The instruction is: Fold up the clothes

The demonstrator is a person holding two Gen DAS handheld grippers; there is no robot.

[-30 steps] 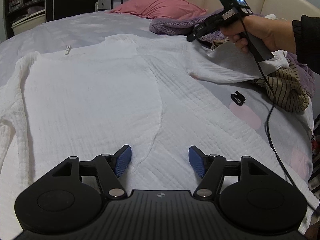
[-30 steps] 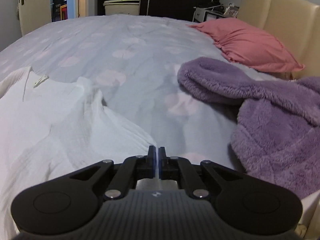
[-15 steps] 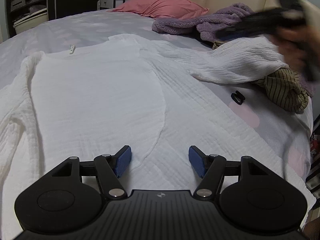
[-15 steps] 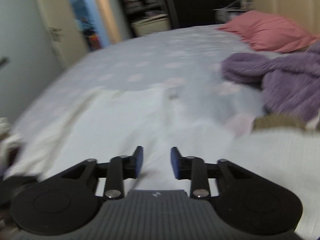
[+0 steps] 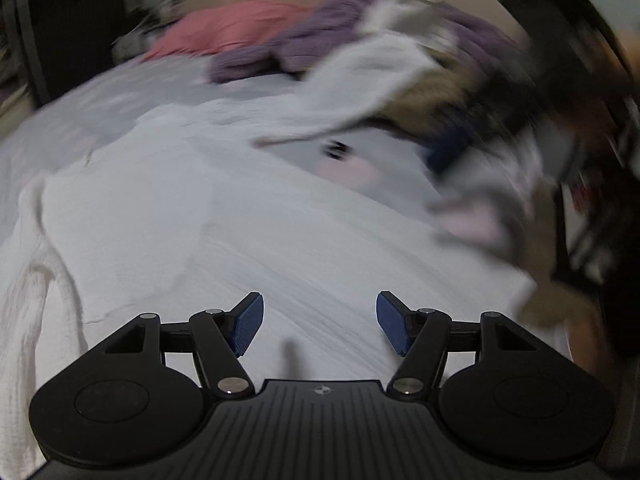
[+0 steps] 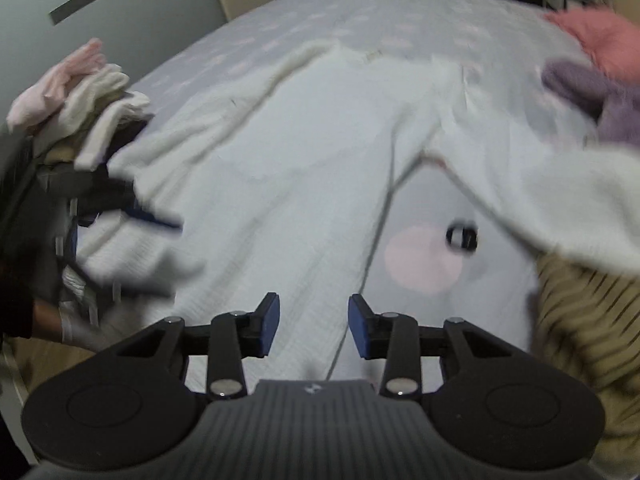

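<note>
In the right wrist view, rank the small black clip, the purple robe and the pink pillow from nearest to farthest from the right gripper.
From the right gripper, whose jaws are opening with nothing between them:
1. Small black clip, on the bedsheet just ahead, slightly right.
2. Purple robe, farther off at the right edge.
3. Pink pillow, farthest, behind the robe at upper right.

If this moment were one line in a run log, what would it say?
task: fold clothes | white crinkled cotton garment: spread flat on bed | left claw: open, empty | right claw: opening, empty | fold: not started
</note>
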